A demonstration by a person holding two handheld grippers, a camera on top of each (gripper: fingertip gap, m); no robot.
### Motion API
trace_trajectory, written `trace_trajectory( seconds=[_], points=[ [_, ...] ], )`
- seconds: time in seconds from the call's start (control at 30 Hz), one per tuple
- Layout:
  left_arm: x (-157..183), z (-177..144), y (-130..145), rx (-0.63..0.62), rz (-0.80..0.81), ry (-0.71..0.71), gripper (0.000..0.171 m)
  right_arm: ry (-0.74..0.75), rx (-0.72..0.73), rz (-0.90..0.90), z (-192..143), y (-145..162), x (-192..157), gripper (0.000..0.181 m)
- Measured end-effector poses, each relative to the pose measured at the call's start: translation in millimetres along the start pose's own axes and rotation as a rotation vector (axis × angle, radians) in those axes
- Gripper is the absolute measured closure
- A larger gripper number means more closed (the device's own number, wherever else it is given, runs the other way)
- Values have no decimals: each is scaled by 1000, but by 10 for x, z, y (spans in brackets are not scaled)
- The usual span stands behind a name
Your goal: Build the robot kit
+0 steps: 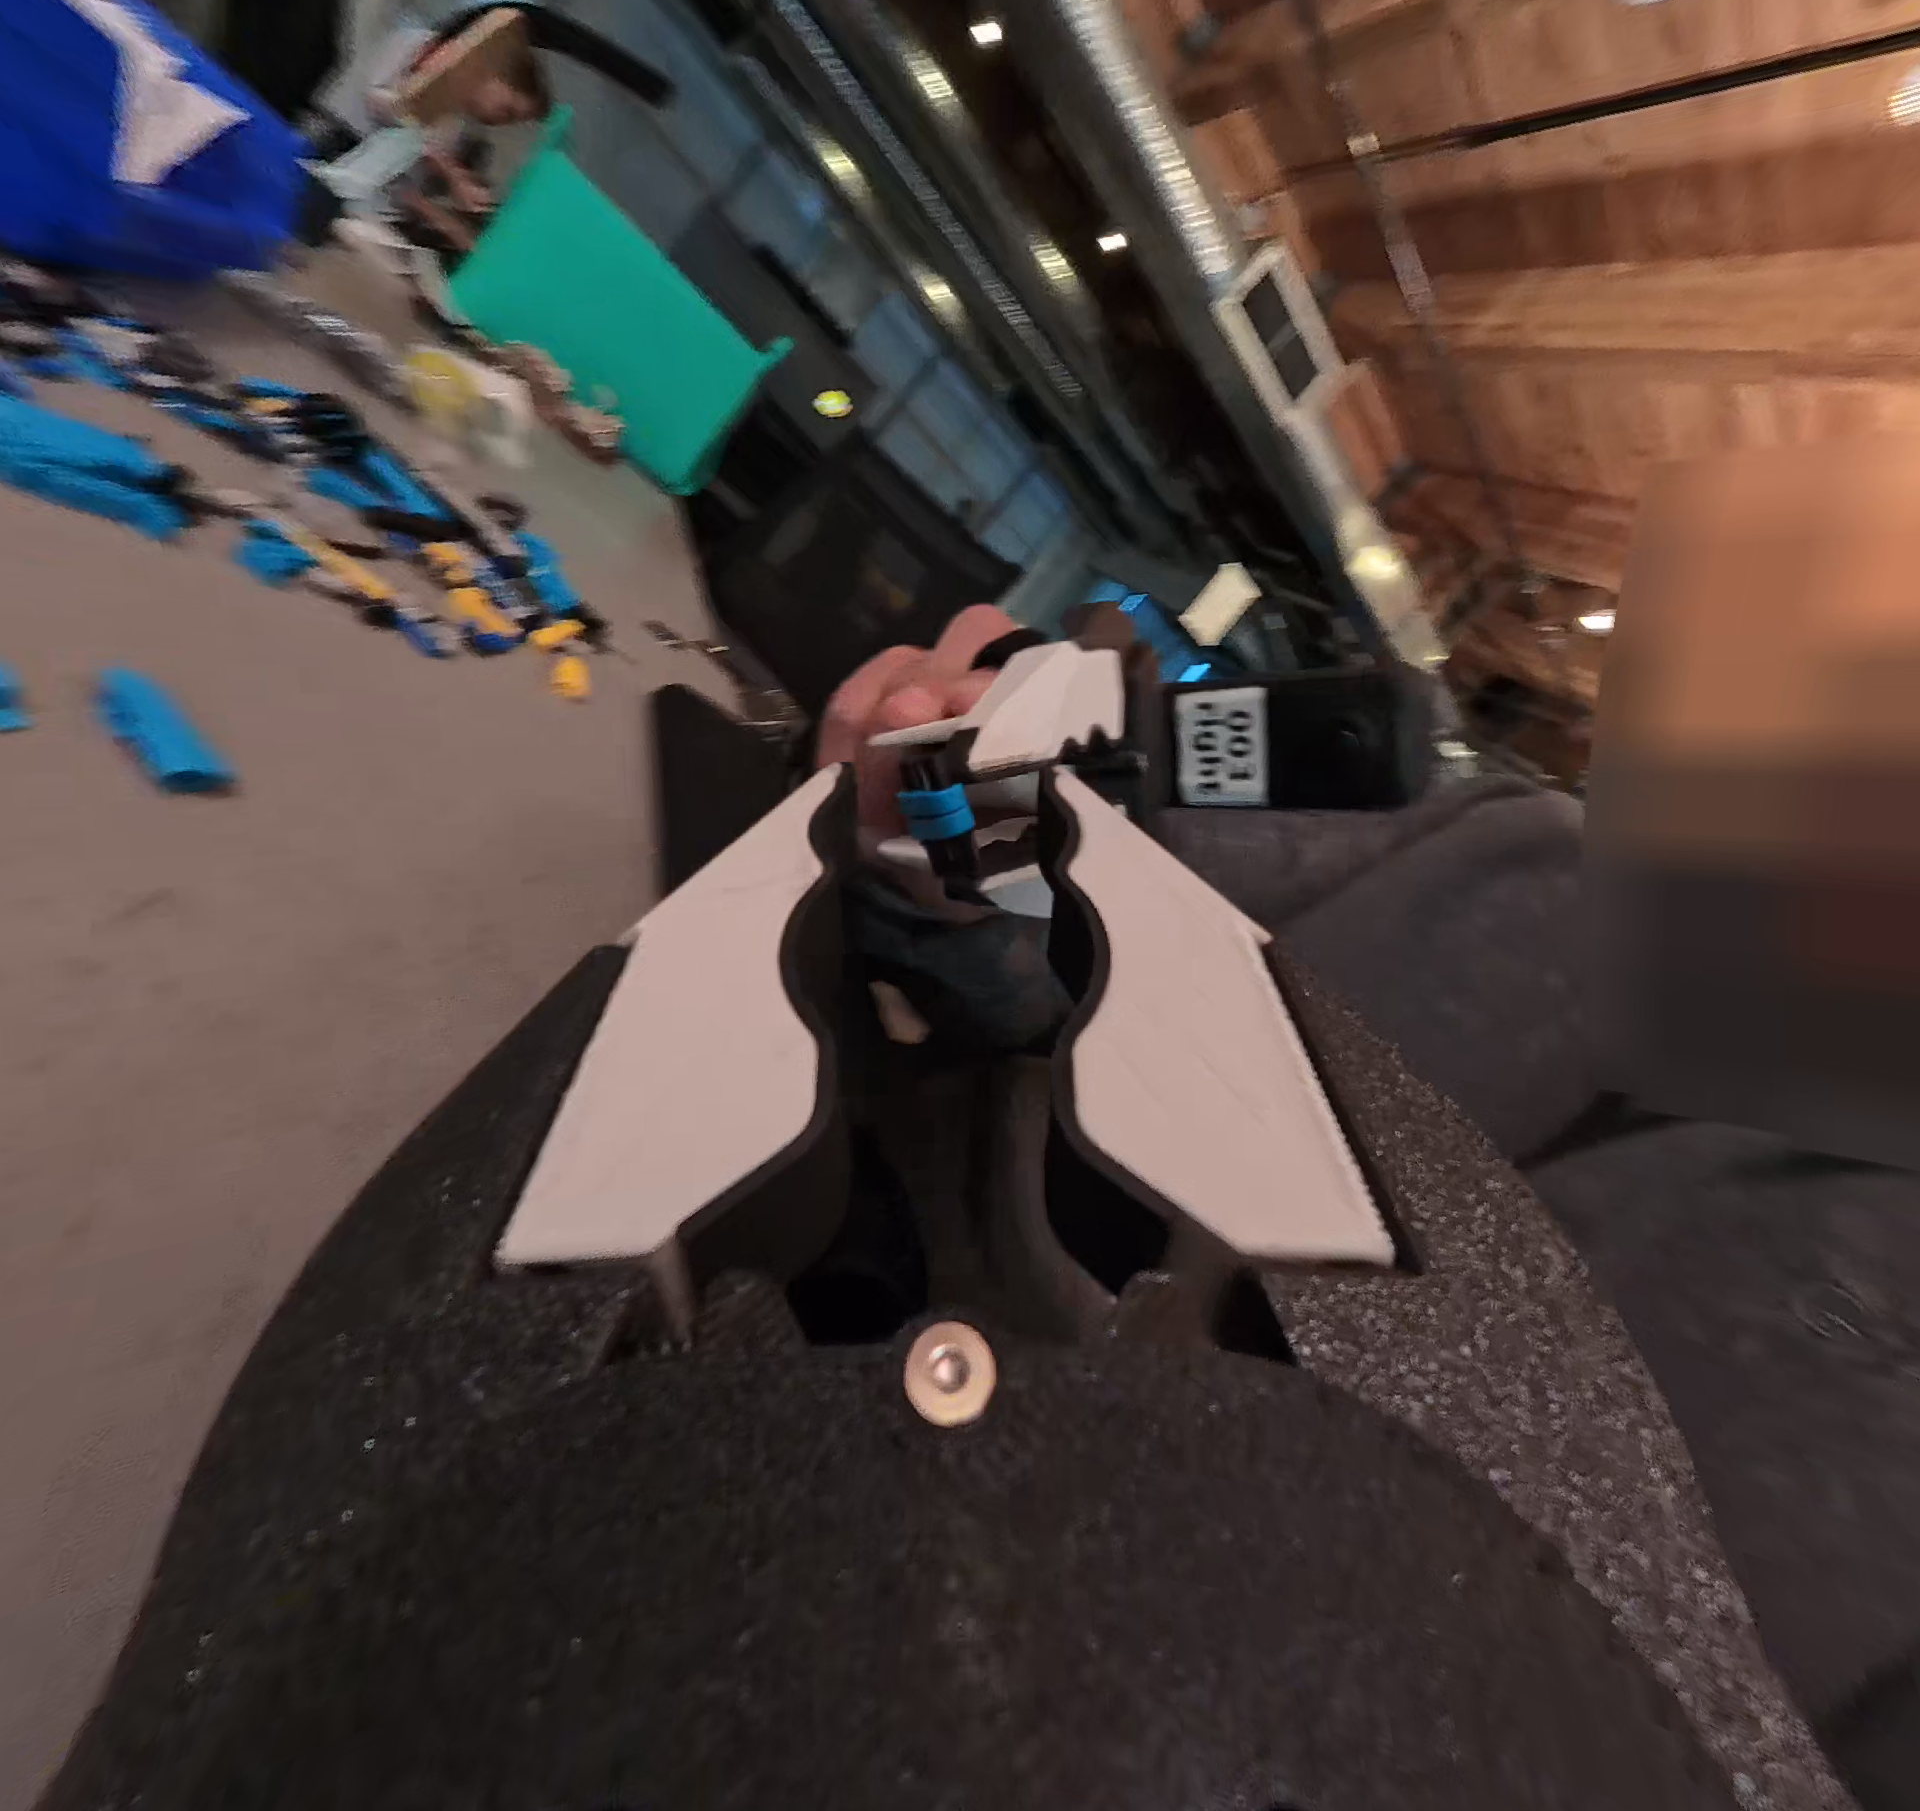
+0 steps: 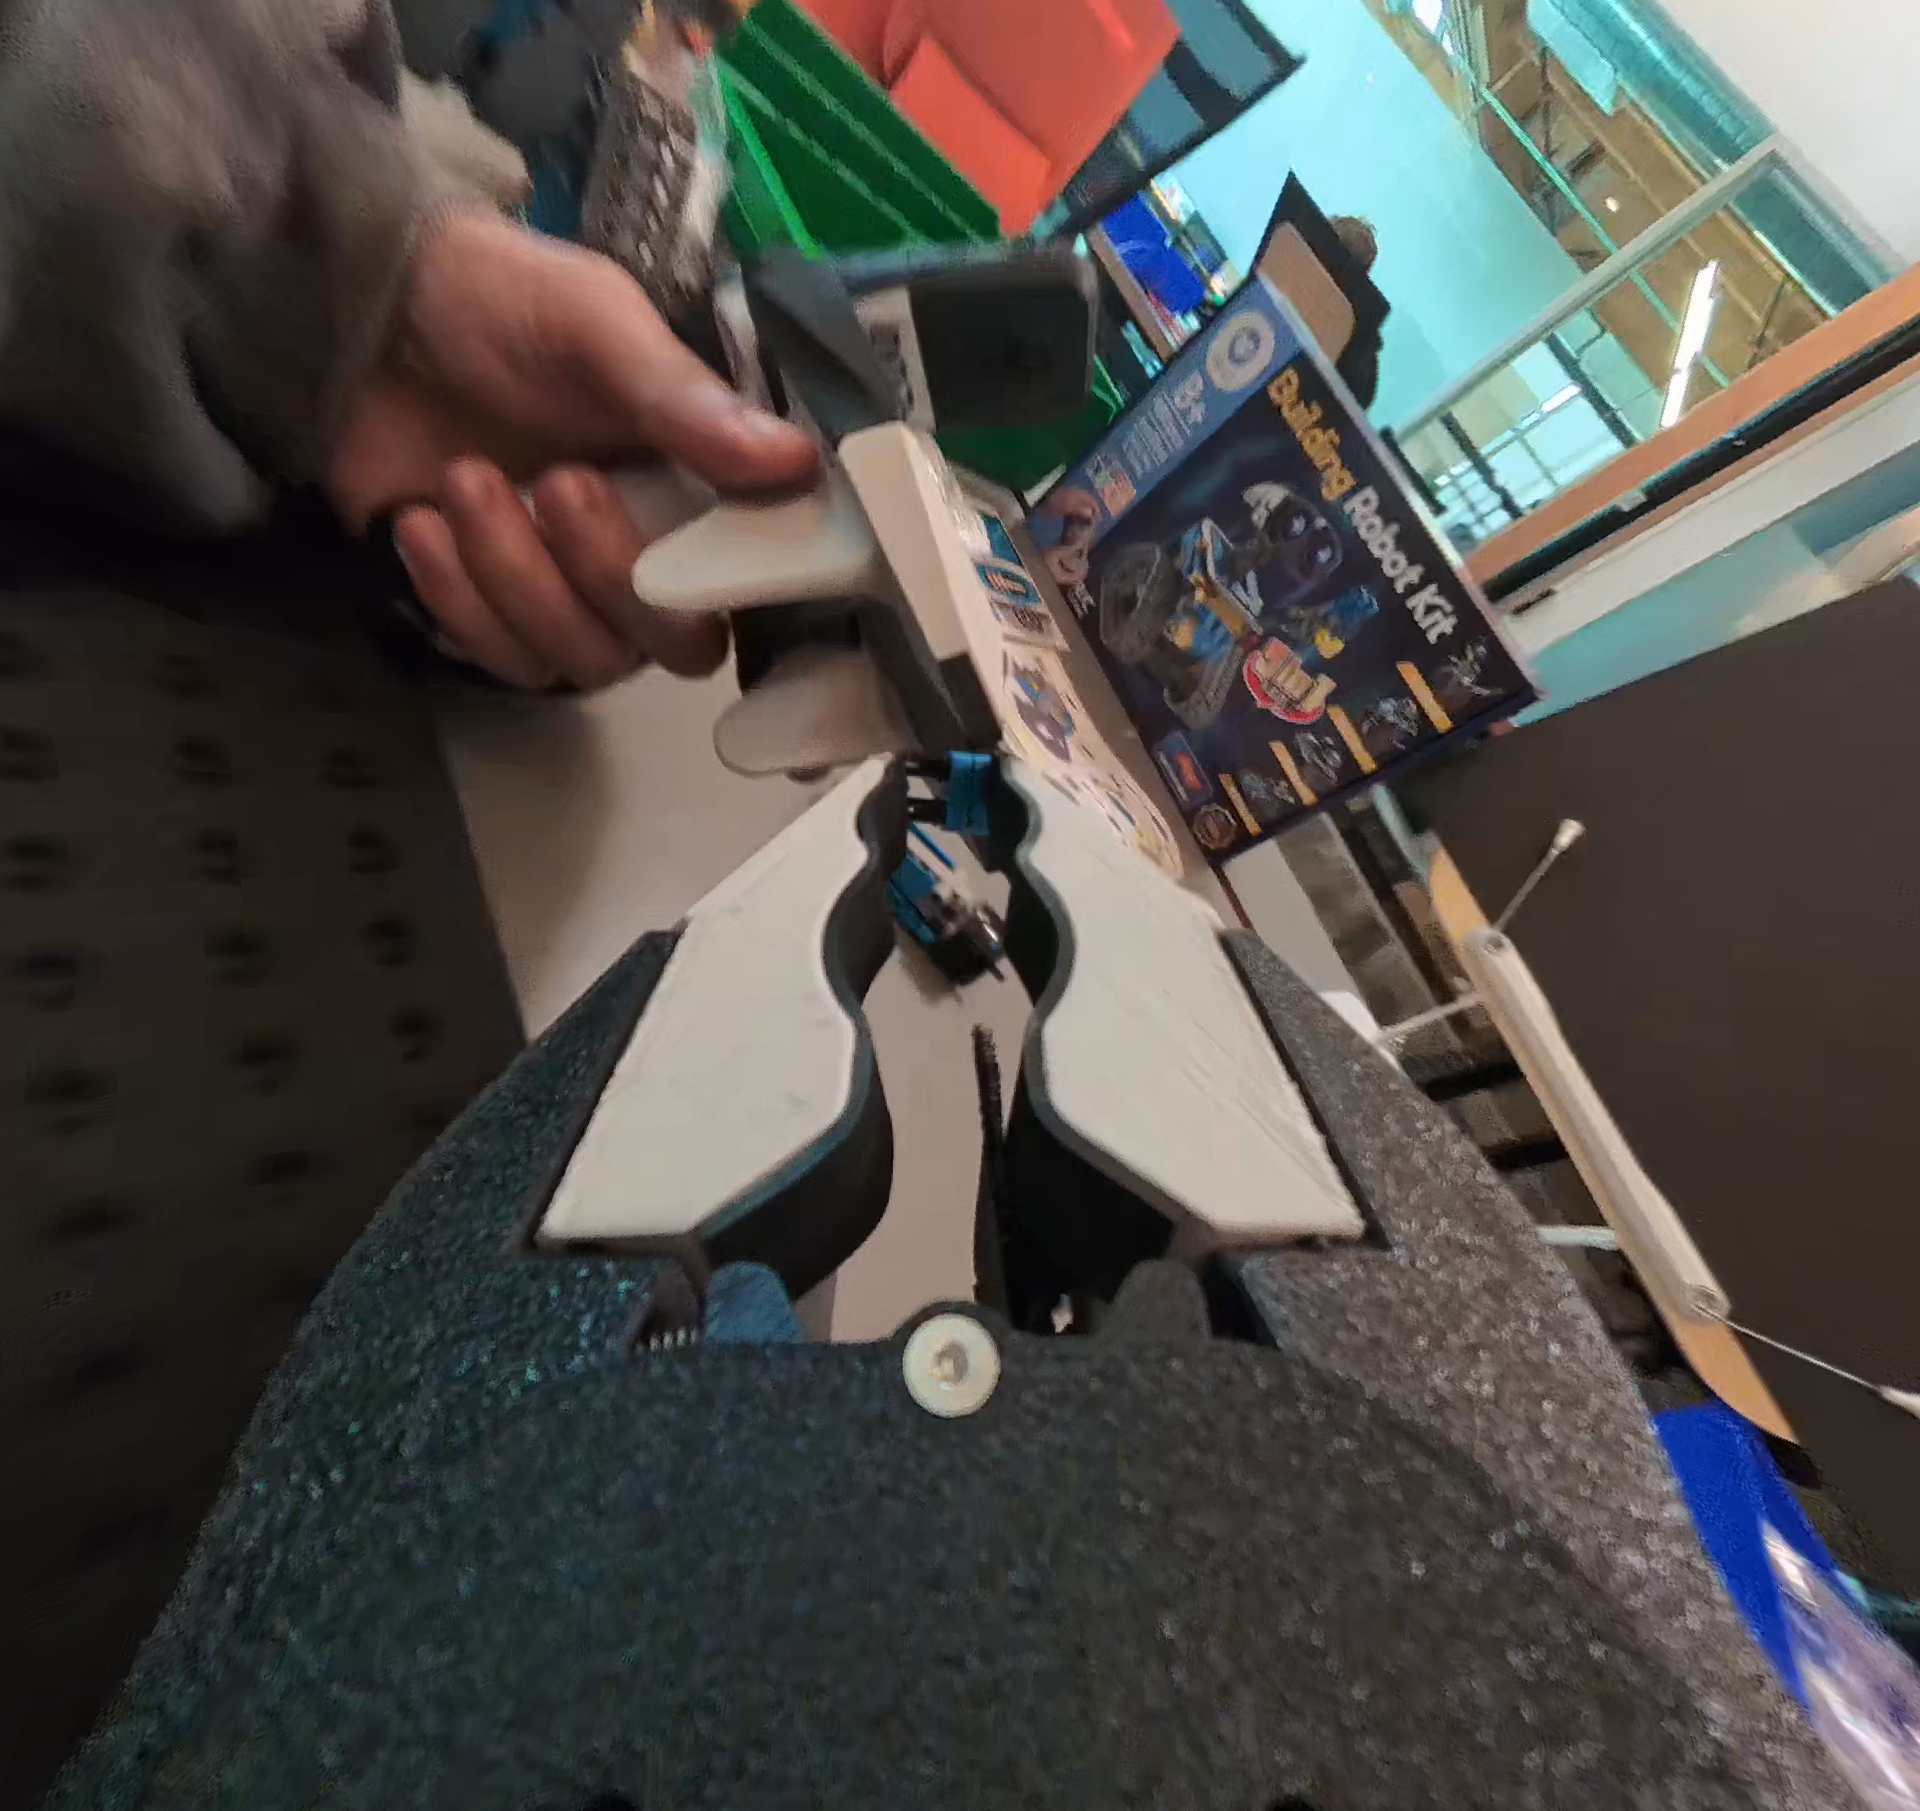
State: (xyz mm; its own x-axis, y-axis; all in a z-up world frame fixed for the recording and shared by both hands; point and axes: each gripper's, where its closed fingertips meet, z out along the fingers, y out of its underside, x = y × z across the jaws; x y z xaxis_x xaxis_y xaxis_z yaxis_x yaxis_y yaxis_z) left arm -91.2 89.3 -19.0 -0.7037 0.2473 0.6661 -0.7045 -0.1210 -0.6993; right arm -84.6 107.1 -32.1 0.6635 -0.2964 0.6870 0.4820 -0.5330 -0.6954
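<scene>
A small blue and black toy part (image 2: 961, 797) sits between the fingertips of my right gripper (image 2: 951, 779), which is shut on it above a pale table (image 2: 582, 826). In the left wrist view the same part (image 1: 935, 816) hangs between the tips of my left gripper (image 1: 948, 790); its jaws stand apart, with a gap on each side of the part. The right gripper's white fingers (image 1: 1039, 712) pinch the part from beyond, with its black camera block (image 1: 1299, 743) behind. In the right wrist view a hand (image 2: 520, 452) holds the left gripper's white body (image 2: 894, 535) just past the part.
Many loose blue, black and yellow toy pieces (image 1: 343, 514) lie on the grey table (image 1: 312, 930), with a green bin (image 1: 613, 327) behind them. A dark blue kit box (image 2: 1288, 566) stands beyond the grippers, beside green trays (image 2: 842, 161). A person's grey sleeve (image 1: 1403, 930) is on the right. Left and right tips are no more than a few centimetres apart.
</scene>
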Motion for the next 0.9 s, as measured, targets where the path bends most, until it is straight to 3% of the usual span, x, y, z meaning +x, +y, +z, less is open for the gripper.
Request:
trace_trajectory(
  seconds=[0.07,0.17,0.43,0.5,0.63,0.9],
  points=[
    [237,39,-2,12,-15,126,138,1,44,30,-61,-176,17,167],
    [384,80,1,32,-16,196,140,2,68,-9,-80,-326,-22,167],
    [375,-30,-169,130,-6,188,152,86,126,-81,-230,-413,128,165],
    [412,4,-120,102,2,205,155,18,189,-55,-286,-471,62,165],
    [546,97,42,18,17,265,151,19,248,-46,-348,-527,69,165],
    [567,107,82,-7,26,272,157,17,271,-117,-330,-546,-29,164]
  ],
)
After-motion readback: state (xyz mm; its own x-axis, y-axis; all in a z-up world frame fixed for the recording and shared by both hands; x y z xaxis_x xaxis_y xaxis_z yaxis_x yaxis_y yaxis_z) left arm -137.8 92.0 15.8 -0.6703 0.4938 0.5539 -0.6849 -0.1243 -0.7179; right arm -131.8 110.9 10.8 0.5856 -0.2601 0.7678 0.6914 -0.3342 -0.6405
